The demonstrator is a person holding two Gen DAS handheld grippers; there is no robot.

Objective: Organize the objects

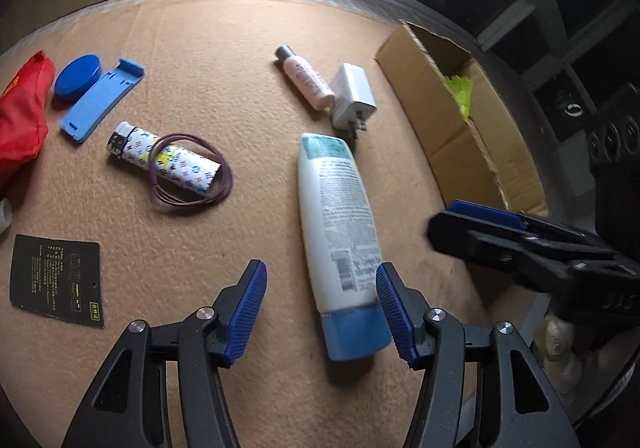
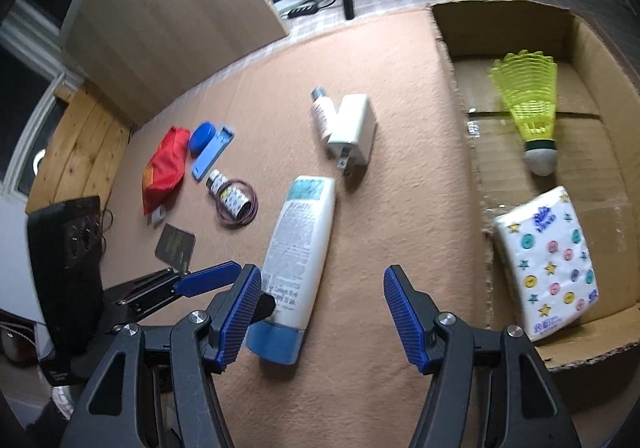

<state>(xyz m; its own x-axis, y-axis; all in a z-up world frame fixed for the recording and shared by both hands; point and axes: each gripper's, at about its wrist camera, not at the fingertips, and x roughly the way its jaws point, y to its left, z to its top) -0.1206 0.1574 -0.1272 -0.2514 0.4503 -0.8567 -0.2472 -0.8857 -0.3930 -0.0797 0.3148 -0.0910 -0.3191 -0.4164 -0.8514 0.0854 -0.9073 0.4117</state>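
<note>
Nearest, left tool (image 1: 322, 308) released, straddling blue-capped lotion tube (image 1: 340, 232) flat on worktop (image 1: 248, 59), probably lined up for pickup; right tool (image 2: 322, 312) also released, empty, beside cardboard box (image 2: 472, 175) already holding shuttlecock (image 2: 530, 103).

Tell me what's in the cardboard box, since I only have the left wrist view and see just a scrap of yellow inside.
Observer: That yellow is a shuttlecock lying on the floor of the cardboard box.
Operator: Anything else in there?
Observer: Yes, a tissue pack printed with buttons and stars, nearer the camera than the shuttlecock.
Operator: Is the right gripper holding something?
Observer: No, the right gripper is open and empty, with the white tube lying just left of it.
</note>
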